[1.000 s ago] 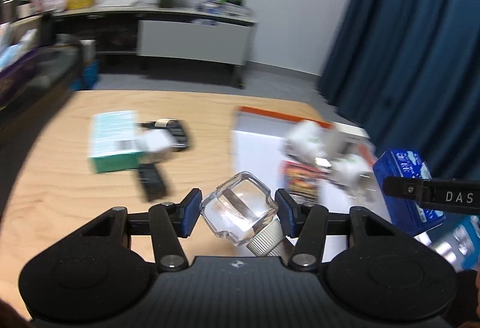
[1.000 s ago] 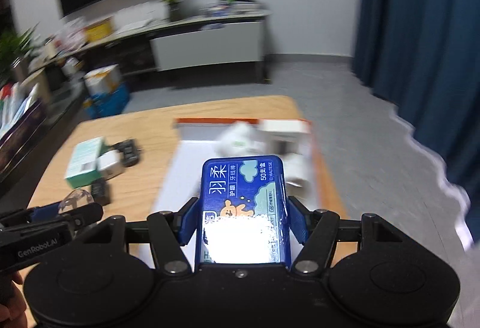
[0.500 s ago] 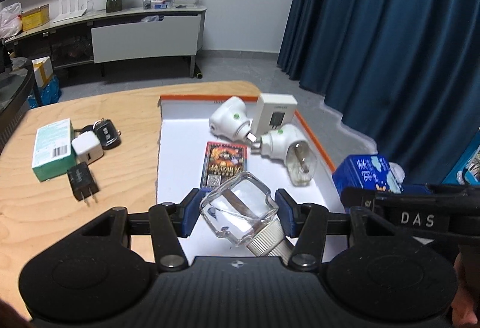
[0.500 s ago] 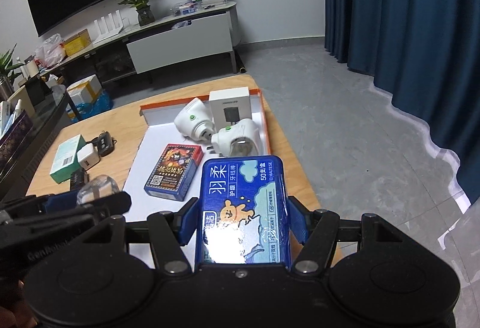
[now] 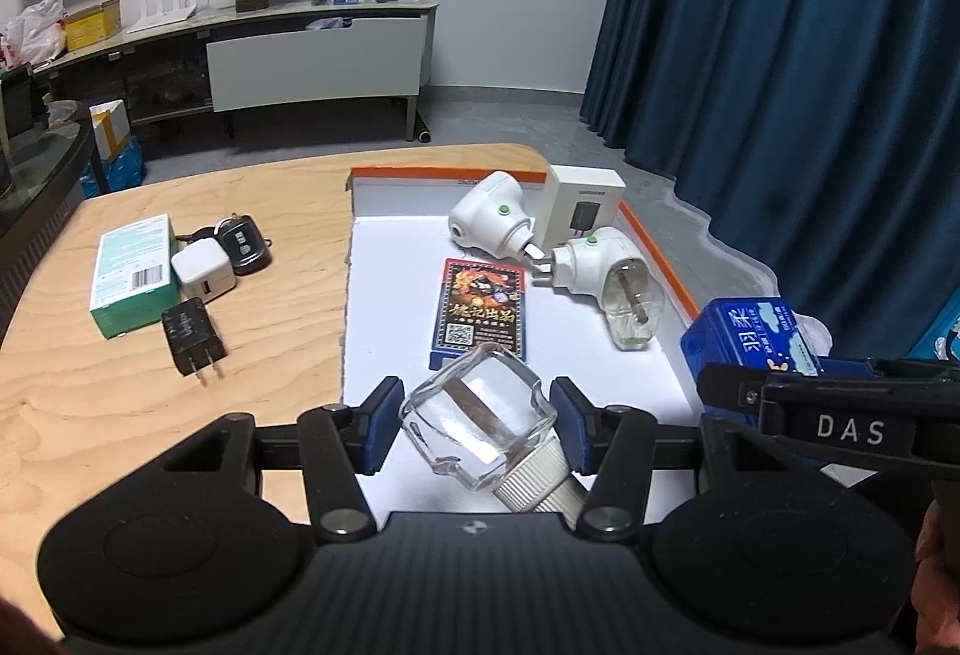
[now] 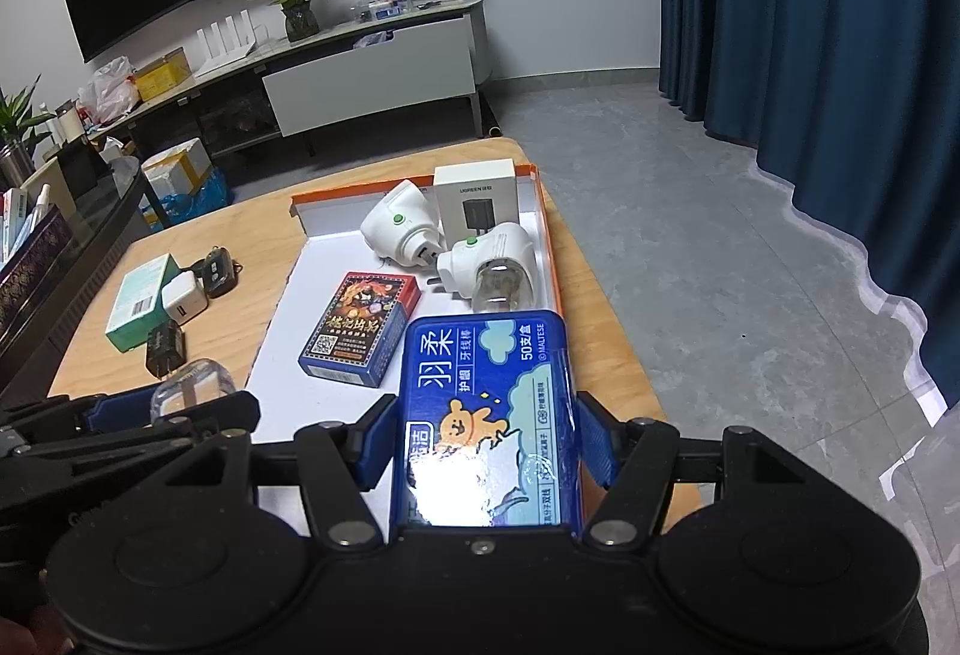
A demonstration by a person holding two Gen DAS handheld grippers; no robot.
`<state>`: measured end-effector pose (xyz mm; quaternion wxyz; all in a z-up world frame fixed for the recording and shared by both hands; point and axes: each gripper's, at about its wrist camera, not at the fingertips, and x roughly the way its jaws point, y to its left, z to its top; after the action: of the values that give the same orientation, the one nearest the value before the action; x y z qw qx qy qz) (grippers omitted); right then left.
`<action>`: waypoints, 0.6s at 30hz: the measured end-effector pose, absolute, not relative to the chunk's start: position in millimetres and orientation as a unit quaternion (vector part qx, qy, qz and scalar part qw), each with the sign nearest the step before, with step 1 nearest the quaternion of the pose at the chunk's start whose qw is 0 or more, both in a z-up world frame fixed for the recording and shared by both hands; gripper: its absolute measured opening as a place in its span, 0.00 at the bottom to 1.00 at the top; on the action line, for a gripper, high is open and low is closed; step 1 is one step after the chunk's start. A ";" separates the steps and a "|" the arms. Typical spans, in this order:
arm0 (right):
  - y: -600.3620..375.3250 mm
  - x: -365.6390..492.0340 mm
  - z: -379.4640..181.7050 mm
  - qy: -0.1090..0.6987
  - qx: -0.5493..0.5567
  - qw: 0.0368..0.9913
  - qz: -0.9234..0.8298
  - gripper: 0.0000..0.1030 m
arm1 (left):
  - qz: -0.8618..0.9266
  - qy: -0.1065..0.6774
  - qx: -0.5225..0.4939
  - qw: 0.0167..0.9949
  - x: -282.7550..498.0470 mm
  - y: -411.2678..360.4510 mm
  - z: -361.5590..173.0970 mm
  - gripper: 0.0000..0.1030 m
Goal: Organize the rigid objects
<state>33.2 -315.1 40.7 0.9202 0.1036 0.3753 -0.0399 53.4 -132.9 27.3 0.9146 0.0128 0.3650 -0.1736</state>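
Note:
My left gripper [image 5: 475,430] is shut on a clear glass bottle [image 5: 474,424] with a ribbed white cap, held above the near end of the white tray [image 5: 390,319]. My right gripper [image 6: 487,442] is shut on a blue floss-pick box [image 6: 486,409], hovering over the tray's near right corner. That box [image 5: 753,334] also shows at the right of the left wrist view. In the tray lie a card deck box [image 5: 483,316], two white plug-in devices [image 5: 489,223] [image 5: 606,274] and a white charger box [image 5: 582,205].
On the wooden table [image 5: 150,391] left of the tray sit a green box [image 5: 135,274], a white charger cube [image 5: 201,274], a black plug adapter [image 5: 192,334] and a car key [image 5: 243,244]. The table's right edge drops to grey floor beside blue curtains.
Both views swung from a blurred sweep to a steady look at the tray. Both grippers came closer over the tray's near end, each still holding its object.

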 end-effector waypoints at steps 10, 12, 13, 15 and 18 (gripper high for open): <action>-313.5 35.7 39.9 0.377 0.102 0.920 -0.040 0.72 | -0.154 0.369 0.014 0.916 54.5 -127.8 25.7 0.52; -313.2 36.3 38.8 0.377 0.101 0.920 -0.041 0.72 | -0.152 0.370 0.013 0.916 54.5 -127.2 25.0 0.52; -313.3 37.2 38.2 0.378 0.101 0.919 -0.041 0.72 | -0.152 0.371 0.013 0.916 54.5 -127.0 24.8 0.52; -313.3 36.9 38.3 0.378 0.101 0.920 -0.041 0.72 | -0.151 0.371 0.011 0.916 54.5 -126.6 24.5 0.52; -313.5 36.9 38.6 0.378 0.101 0.919 -0.041 0.72 | -0.150 0.371 0.010 0.916 54.6 -126.2 24.7 0.52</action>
<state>36.9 -313.5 38.6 0.9194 0.1006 0.3781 -0.0409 54.6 -126.2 24.7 0.9164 0.0104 0.3711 -0.1498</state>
